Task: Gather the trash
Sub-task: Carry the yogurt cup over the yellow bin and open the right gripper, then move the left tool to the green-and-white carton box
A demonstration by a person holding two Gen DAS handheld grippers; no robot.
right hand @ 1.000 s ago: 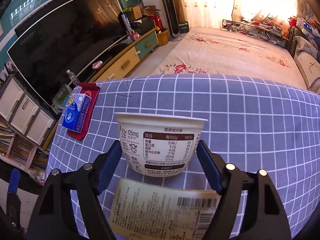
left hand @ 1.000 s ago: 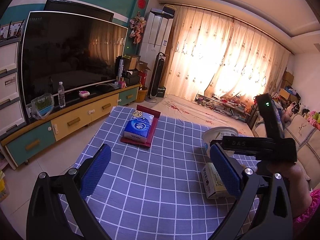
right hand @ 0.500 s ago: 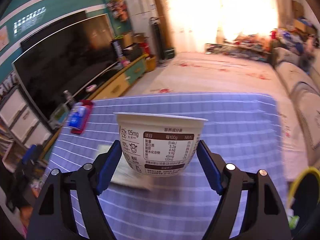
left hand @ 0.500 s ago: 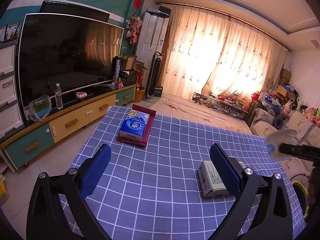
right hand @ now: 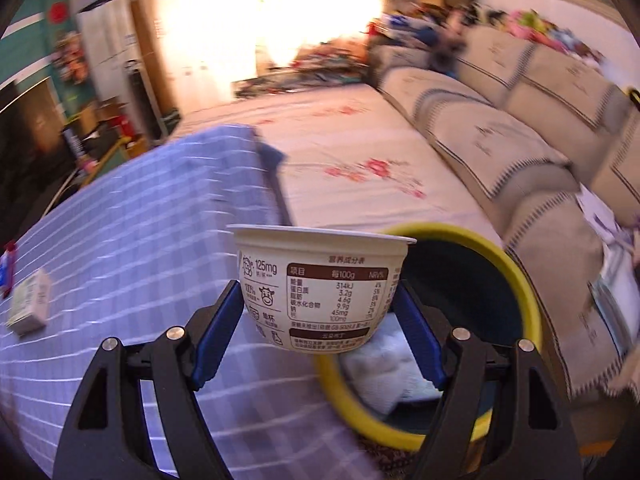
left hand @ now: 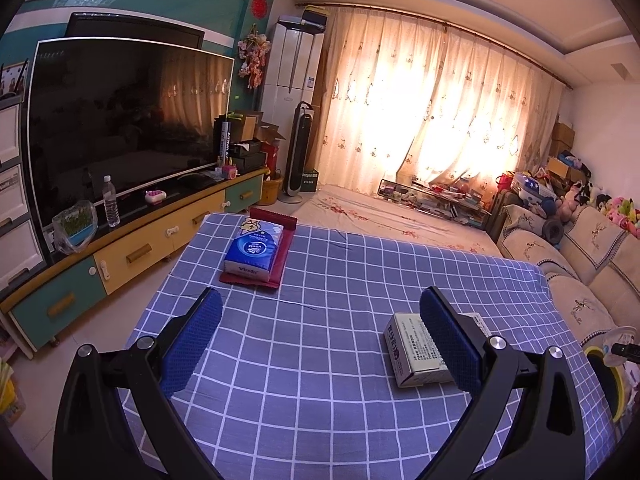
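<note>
Yogurt cup (right hand: 320,284) clamped upright between the blue pads (right hand: 218,330) of the right gripper (right hand: 320,326), carried off the checked tablecloth (right hand: 120,240) and poised at the near rim of the yellow-rimmed bin (right hand: 520,280) beside the table, likely for dropping in. White, tapered, flat-rimmed, brown nutrition panel facing the camera. Crumpled white waste (right hand: 380,372) already inside the bin. Left gripper (left hand: 320,340) spread wide and empty above the table, small carton (left hand: 412,356) lying flat just by its right pad, probably next.
</note>
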